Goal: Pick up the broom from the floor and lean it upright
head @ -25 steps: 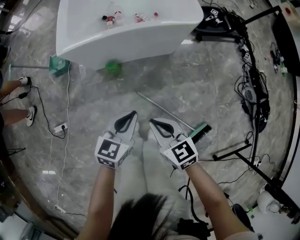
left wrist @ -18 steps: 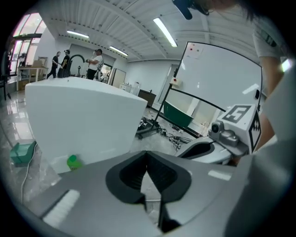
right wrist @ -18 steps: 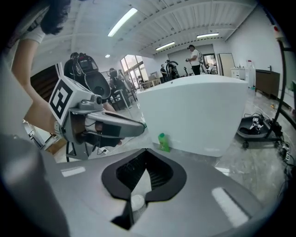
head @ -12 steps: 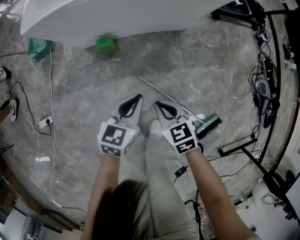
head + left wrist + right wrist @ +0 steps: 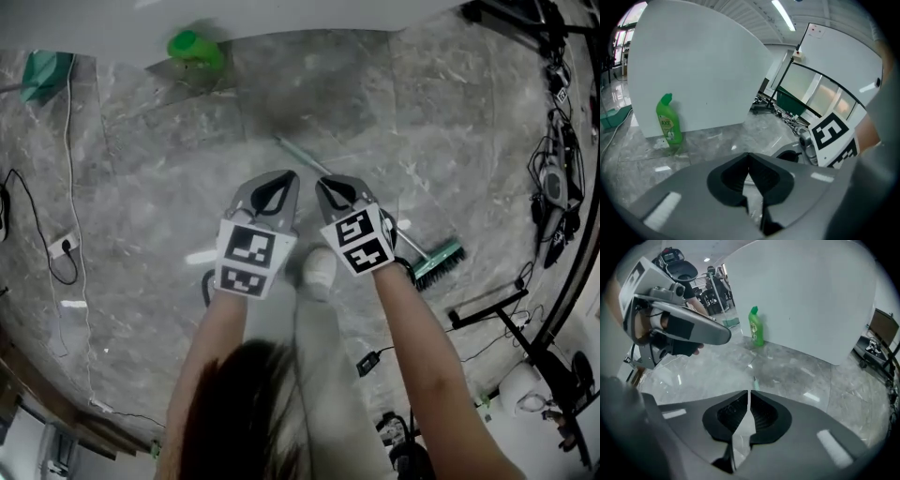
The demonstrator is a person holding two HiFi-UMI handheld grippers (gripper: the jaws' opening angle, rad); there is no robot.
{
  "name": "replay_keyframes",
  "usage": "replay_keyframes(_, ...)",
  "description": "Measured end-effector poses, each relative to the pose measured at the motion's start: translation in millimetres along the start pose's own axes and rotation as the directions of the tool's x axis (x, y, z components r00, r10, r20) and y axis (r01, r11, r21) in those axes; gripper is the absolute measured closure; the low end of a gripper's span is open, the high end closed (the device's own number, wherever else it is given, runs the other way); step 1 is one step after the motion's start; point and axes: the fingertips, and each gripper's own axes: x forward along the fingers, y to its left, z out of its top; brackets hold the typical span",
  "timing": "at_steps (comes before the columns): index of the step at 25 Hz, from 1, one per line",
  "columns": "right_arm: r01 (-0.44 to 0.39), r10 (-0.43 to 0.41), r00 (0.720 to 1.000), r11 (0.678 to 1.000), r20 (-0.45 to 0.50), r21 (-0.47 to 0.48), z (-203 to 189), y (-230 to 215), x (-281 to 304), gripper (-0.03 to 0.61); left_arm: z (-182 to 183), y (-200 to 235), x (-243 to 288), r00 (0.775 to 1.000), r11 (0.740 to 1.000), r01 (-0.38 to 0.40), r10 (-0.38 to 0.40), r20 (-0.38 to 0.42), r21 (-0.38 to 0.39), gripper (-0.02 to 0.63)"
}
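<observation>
From overhead, your left gripper [image 5: 284, 183] and right gripper [image 5: 328, 187] hang side by side above the grey floor [image 5: 141, 197]. The right one covers part of the handle of the broom [image 5: 437, 266], which lies flat with its brush out to your right. A green bottle [image 5: 195, 47] stands by the white counter [image 5: 328, 14]. In the left gripper view, the jaws are clenched on nothing, with the bottle ahead. In the right gripper view, the jaws are likewise pressed together and empty, the broom's handle tip lying just beyond them.
</observation>
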Motion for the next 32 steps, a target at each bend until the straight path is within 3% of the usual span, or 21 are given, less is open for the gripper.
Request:
replay_keyframes(8,0.012,-0.017,0.99,0.999,-0.14,-0.033,-53.5,-21.1,58.4,0.52,-44.9,14.7,53.0,0.993,0.999,0.034,-0.035,-0.109,-0.012,0.62)
replay_keyframes(14,0.008,-0.031,0.97,0.996,-0.241,-0.094,-77.1,-34.9,100.5,0.514,-79.0,27.7,81.2,0.97,0.999,0.029,-0.032,-0.242,-0.013,0.62)
replay_keyframes(19,0.024,-0.044,0.965,0.996,-0.26,-0.083,-83.6,-38.3,115.9,0.489,-84.1,36.5,94.2,0.97,0.999,0.025,-0.03,-0.242,-0.025,0.618)
replay_keyframes(27,0.013,-0.063,0.944,0.988,-0.325,-0.153,-86.6,-37.4,120.3,0.503,-82.8,38.1,96.0,0.969,0.998,0.043,-0.05,-0.242,-0.034,0.615)
replay_keyframes(32,0.019,-0.062,0.955,0.989,-0.291,-0.15,-71.3,-38.0,102.0,0.503,-61.7,37.4,86.9,0.977,0.999,0.03,-0.038,-0.209,-0.039,0.615)
